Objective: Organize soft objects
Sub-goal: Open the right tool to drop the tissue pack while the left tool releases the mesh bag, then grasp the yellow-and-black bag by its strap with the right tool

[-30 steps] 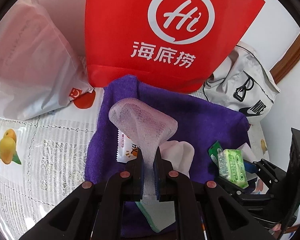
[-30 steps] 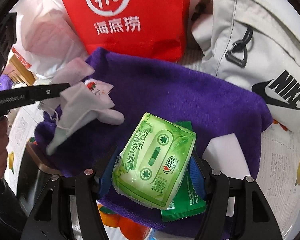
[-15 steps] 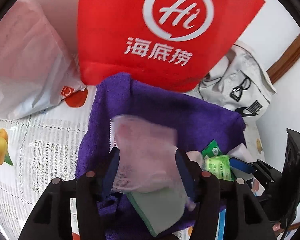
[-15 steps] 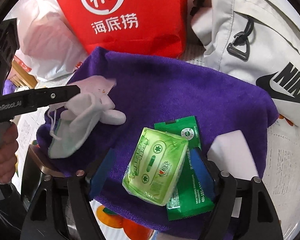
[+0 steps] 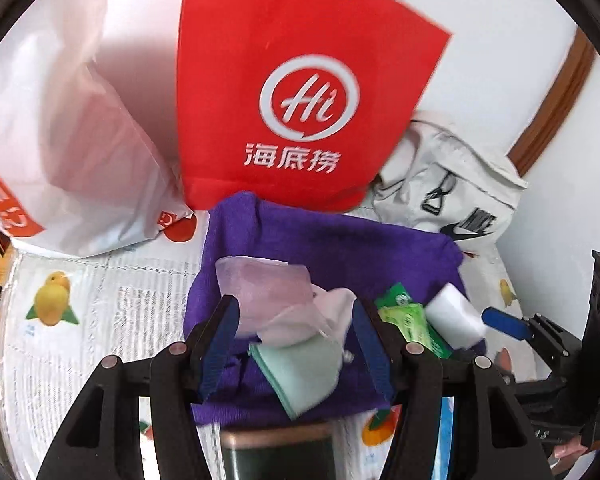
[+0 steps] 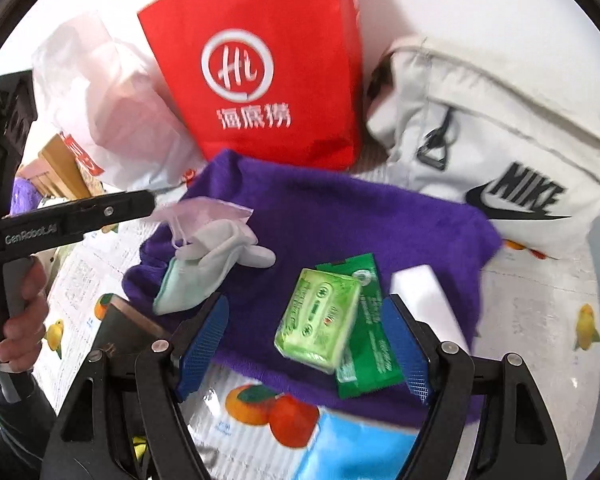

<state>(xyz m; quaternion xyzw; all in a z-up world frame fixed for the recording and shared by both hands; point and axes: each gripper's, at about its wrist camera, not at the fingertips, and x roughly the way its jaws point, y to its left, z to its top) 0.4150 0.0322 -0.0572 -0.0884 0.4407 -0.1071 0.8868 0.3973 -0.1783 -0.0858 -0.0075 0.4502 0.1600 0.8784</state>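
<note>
Both grippers hang over the purple towel with jaws spread wide and nothing between the pads: the left gripper points toward twelve o'clock above the pink mesh pouch and the pale glove, a bare hand wrapped round its handle at nine o'clock in the right wrist view. The right gripper straddles the light green tissue pack, which lies on a dark green sachet on the towel, a white sponge block at its three o'clock. At twelve o'clock stand a red paper bag and a white Nike bag.

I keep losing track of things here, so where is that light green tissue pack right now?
In the right wrist view the light green tissue pack lies on the purple towel, overlapping a dark green packet, left of a white sponge block.
</note>
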